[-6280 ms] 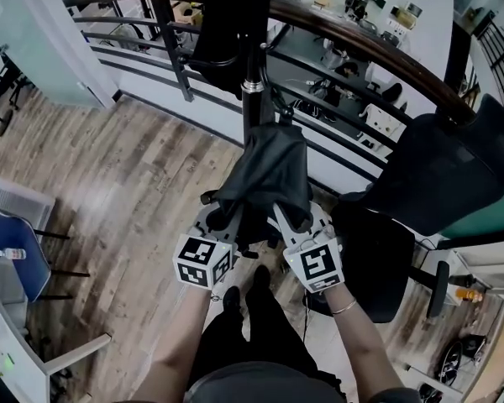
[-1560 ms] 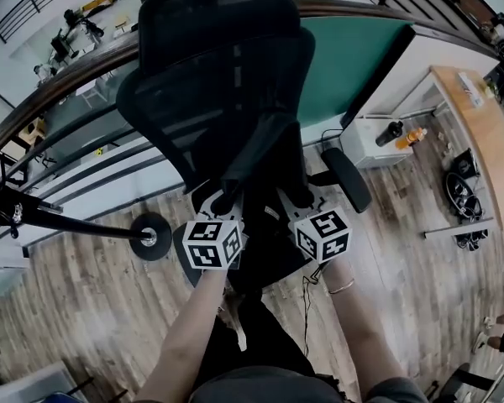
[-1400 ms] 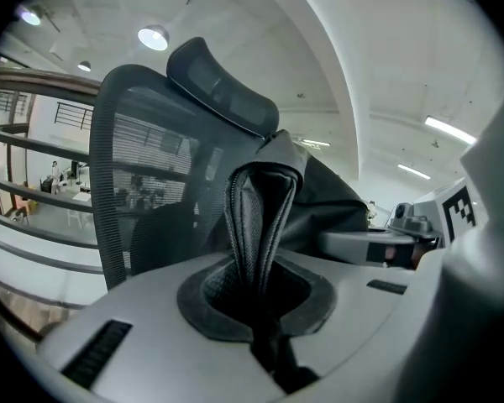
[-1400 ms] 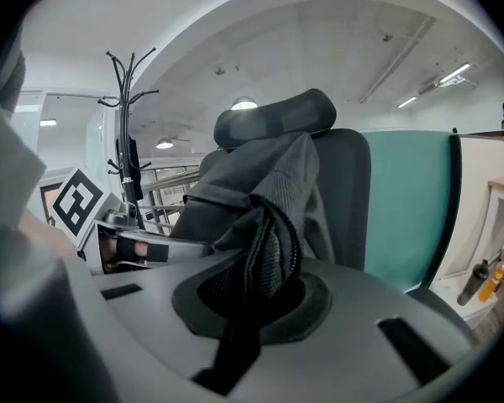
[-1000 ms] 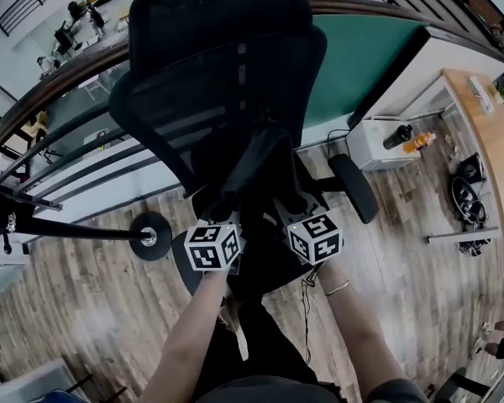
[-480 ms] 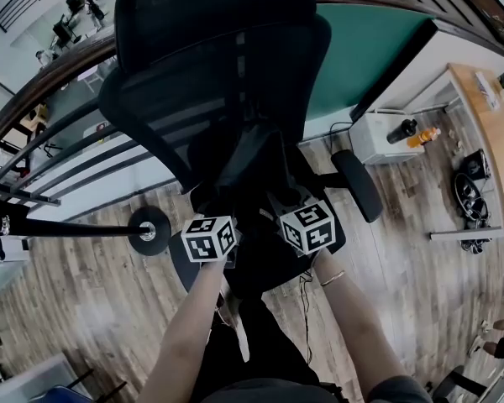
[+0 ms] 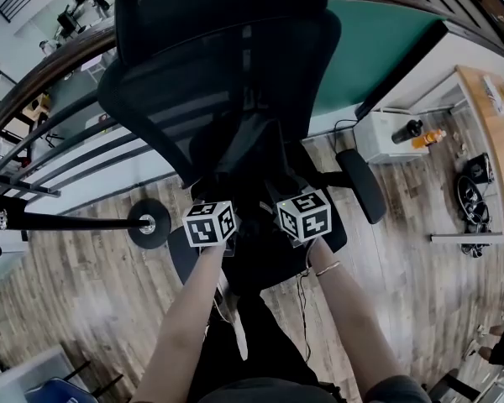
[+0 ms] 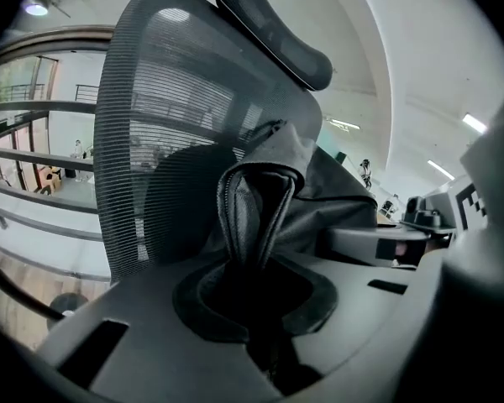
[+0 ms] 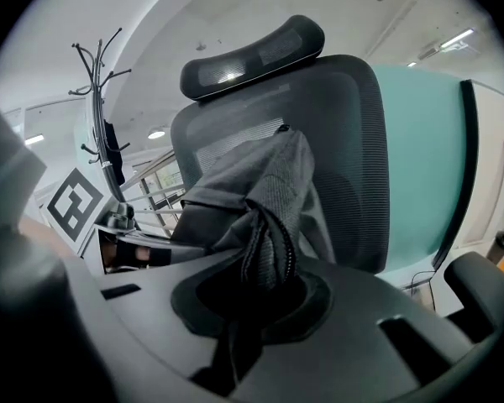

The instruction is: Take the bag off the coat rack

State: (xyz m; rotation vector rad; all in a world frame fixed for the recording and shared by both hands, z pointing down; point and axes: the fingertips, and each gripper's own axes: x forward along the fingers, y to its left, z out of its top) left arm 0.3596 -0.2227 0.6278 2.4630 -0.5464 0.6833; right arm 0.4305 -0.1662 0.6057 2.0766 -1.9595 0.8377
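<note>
Since the earlier look the bag point(image 7: 256, 154) has come away from the coat rack point(image 7: 147, 222). It was draped at the pole then; now I have it in front of the chair point(image 7: 227, 65), with the rack's round foot off to the chair's left.

Nearest me are two grippers. The left gripper point(image 7: 221, 201) is clenched on a pinched-up fold of the bag point(image 8: 319, 200) with a zip running along its edge. The right gripper point(image 7: 287, 198) is clamped the same way on another zip-edged fold. The two sit side by side just above the chair's seat.

There is one bag: dark grey woven cloth, slack and creased, and it hangs bunched between the two grips against the chair's mesh back point(image 9: 353, 141). There is one chair, black with a headrest. Beyond the chair stands the one rack point(image 9: 97, 82), upright with curved hooks.
</note>
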